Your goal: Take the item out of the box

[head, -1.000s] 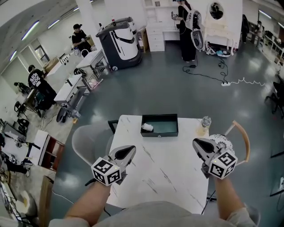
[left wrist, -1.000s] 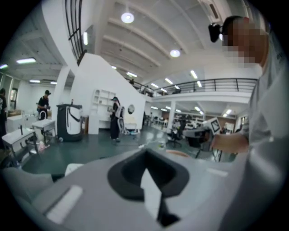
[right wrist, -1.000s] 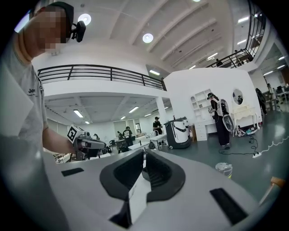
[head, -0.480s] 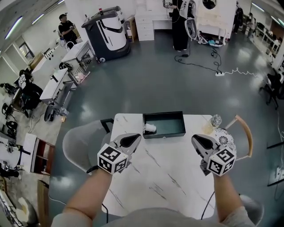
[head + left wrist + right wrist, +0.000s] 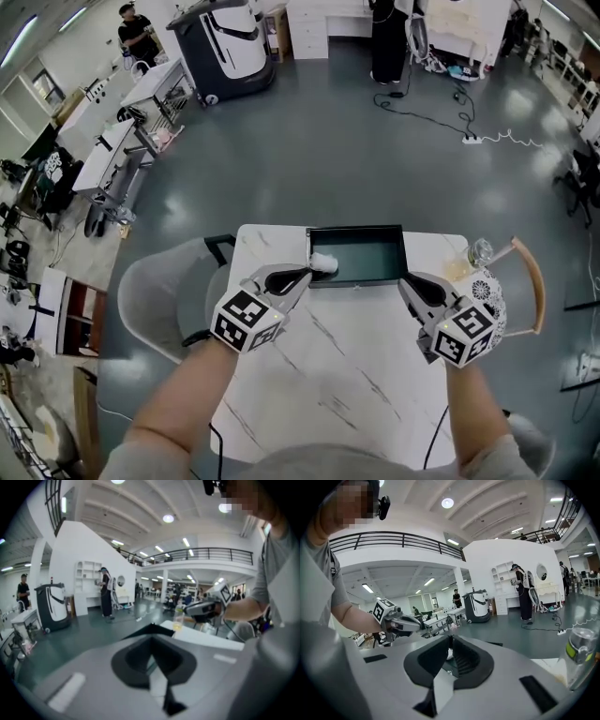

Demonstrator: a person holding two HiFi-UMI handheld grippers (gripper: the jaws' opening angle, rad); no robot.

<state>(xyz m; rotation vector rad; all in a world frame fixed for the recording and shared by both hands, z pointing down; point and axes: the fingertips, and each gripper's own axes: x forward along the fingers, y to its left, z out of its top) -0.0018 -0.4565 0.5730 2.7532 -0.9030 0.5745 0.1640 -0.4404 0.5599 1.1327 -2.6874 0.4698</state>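
— Jaw state?
— The left hand-held gripper point(image 5: 305, 275) and right hand-held gripper point(image 5: 405, 279) are closed, nothing gripped.
— And the item?
— The white item point(image 5: 323, 262) is found in the box point(image 5: 361, 228), at its 9 o'clock end, 1 o'clock of the left tips. The jaws should be opened before being lowered astride it.

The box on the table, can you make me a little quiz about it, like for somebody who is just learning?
1. True or false: the left gripper is holding the white item.
2. Where in the box does the white item lie? A: at the left end. B: in the middle. C: at the right end.
3. Fill in: on the table, to the right of the box, stands a clear ____.

Key: 1 false, its jaws are shut with nothing between them; 2 A; 3 bottle.
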